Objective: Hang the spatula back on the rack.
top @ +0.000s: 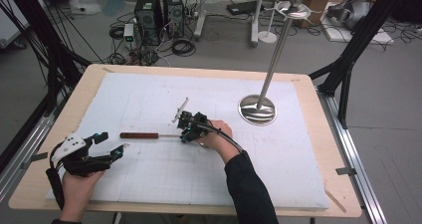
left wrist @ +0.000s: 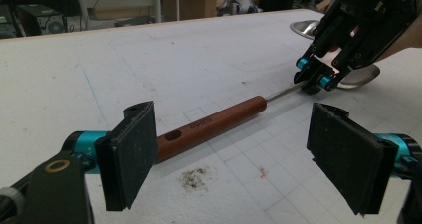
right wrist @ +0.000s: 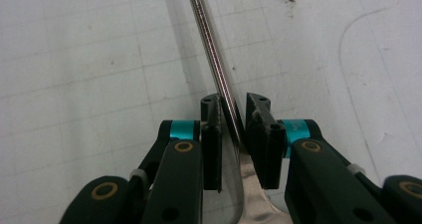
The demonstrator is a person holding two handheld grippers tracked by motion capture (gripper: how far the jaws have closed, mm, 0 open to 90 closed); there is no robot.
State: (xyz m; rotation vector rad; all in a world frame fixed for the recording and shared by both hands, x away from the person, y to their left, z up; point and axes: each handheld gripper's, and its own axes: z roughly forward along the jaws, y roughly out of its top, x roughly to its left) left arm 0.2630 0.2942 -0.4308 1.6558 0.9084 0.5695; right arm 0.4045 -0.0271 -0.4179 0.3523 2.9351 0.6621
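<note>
A spoon with a red-brown wooden handle (top: 139, 135) and a thin metal shaft lies flat on the white foam board (top: 149, 94). My right gripper (top: 184, 134) points down over the shaft close to the bowl. In the right gripper view its jaws (right wrist: 233, 114) are nearly together with the shaft (right wrist: 206, 30) running slantwise between the pads and touching them; the shiny bowl (right wrist: 251, 194) lies below. My left gripper (top: 113, 143) rests at the board's front left, open wide. In the left gripper view the handle (left wrist: 209, 127) lies just beyond its pads (left wrist: 127, 154), and the right gripper (left wrist: 313, 77) holds the far end.
A chrome post (top: 276, 55) rises tilted from a round metal base (top: 257, 109) at the board's back right. The wooden table edge (top: 338, 149) frames the board. A small dark smudge (left wrist: 194, 179) marks the foam. Computers and cables sit on the floor behind.
</note>
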